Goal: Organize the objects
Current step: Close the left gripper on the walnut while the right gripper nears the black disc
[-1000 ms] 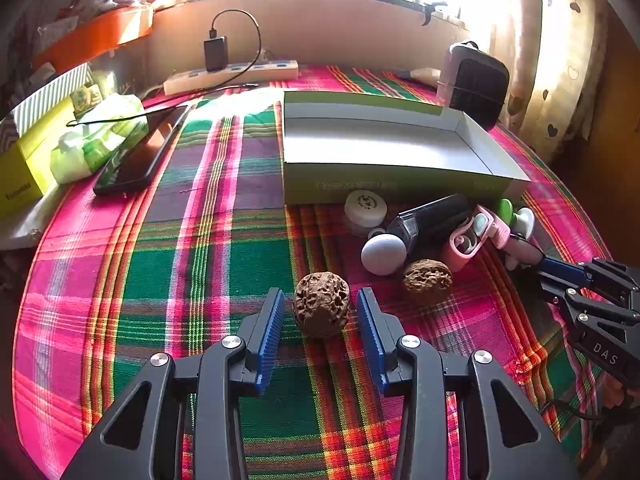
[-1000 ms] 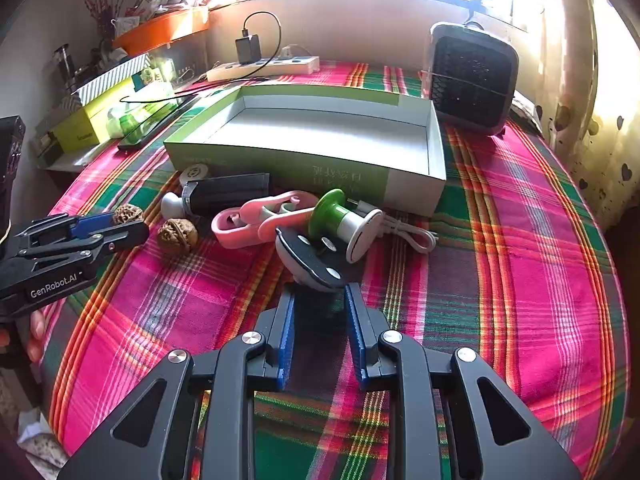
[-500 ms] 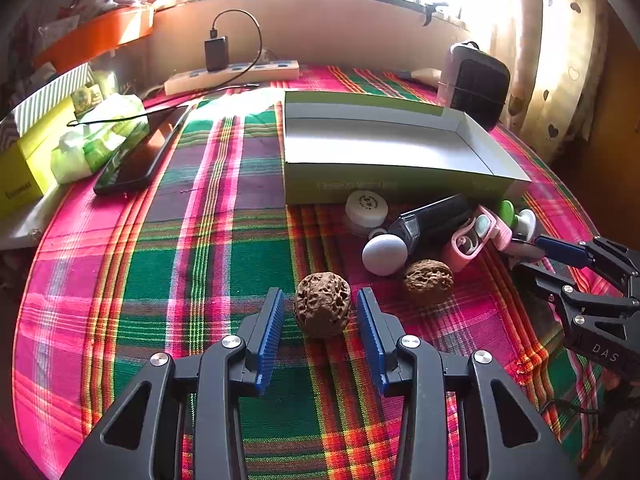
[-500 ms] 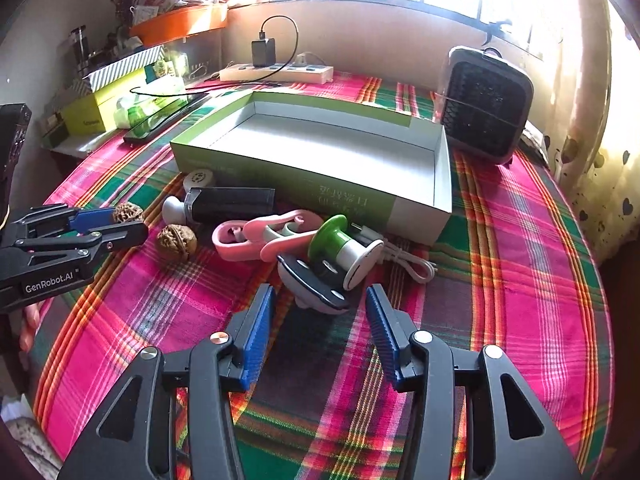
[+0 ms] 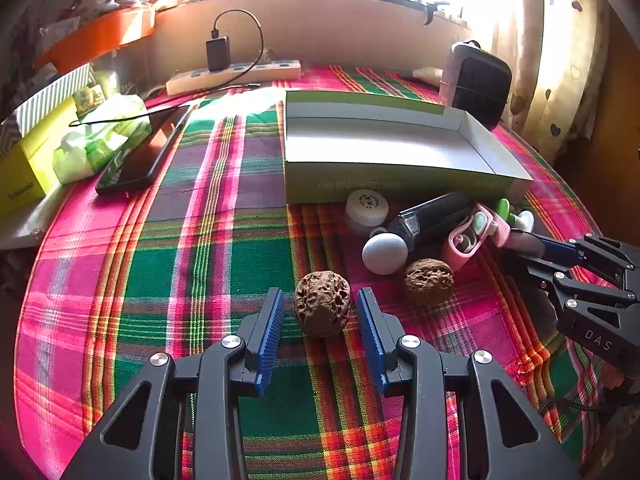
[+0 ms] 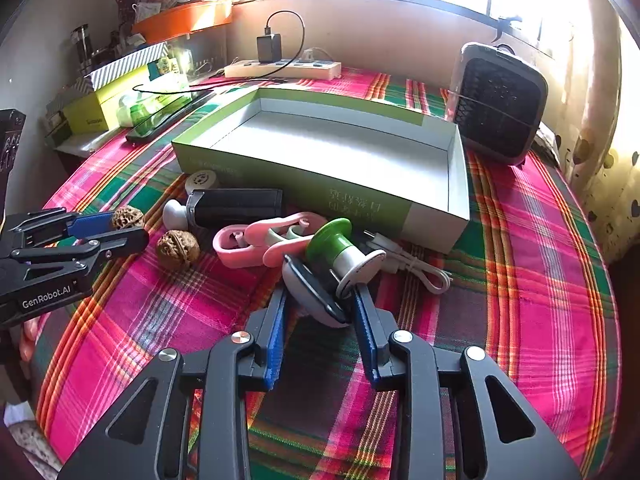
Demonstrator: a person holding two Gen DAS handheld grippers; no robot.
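Both grippers are seen over a plaid tablecloth [image 5: 200,264]. In the left wrist view the left gripper [image 5: 320,312] is held low with its blue pads apart, and a pitted walnut [image 5: 322,304] is bracketed between them on the cloth; a narrow gap is seen at each side, so nothing is clamped. A second walnut [image 5: 429,280] is found at about two o'clock from the first, just beside a white egg-shaped object [image 5: 385,253].

In the right wrist view the right gripper [image 6: 320,312] is set around a grey and black oval gadget [image 6: 316,296], its jaws having just been closing on it; whether the pads press the gadget cannot be told. At twelve o'clock from the gadget, and touching it, a green and white spool [image 6: 344,254] is tilted, with a white cable [image 6: 416,266] at three o'clock of it. A pink clip-like item [image 6: 264,242] and a black cylinder [image 6: 236,207] are laid at ten o'clock.

Behind this clutter, at twelve o'clock, an open green box [image 6: 280,176] is seen, with a small black heater [image 6: 500,104] at its two o'clock.
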